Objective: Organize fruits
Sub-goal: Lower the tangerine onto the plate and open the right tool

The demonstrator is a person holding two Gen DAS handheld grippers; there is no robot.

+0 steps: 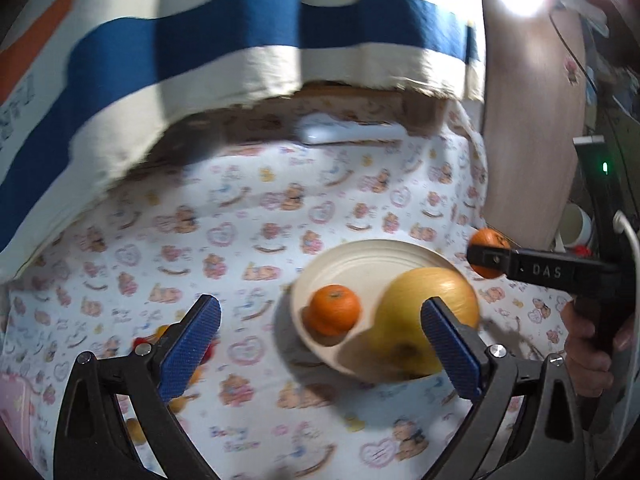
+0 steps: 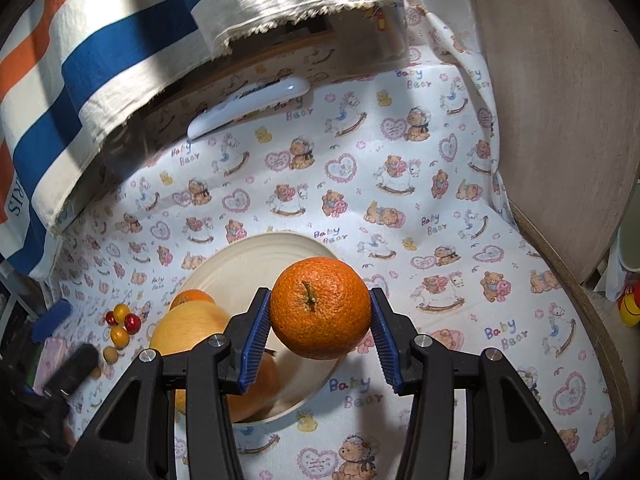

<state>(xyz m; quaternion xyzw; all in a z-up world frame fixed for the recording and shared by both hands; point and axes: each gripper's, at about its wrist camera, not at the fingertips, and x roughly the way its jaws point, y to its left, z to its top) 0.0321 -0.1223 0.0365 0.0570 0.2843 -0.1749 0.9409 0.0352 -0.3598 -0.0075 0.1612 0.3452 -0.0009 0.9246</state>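
Observation:
A cream plate [image 1: 360, 258] on the bear-print cloth holds a small orange [image 1: 334, 309] and a large yellow fruit [image 1: 424, 312]. My left gripper [image 1: 320, 344] is open and empty, just in front of the plate. My right gripper [image 2: 320, 336] is shut on an orange [image 2: 320, 307] and holds it above the plate's [image 2: 256, 258] right rim. It also shows at the right of the left wrist view [image 1: 489, 258], gripping that orange [image 1: 486, 240]. The yellow fruit [image 2: 188, 330] and the plate's small orange [image 2: 191, 297] lie left of it.
Several small red and yellow fruits [image 2: 120, 324] lie on the cloth left of the plate. A striped towel [image 2: 100, 48] hangs over the back. A white remote-like object [image 2: 248, 106] lies at the back. A wooden round board [image 2: 560, 100] stands at the right.

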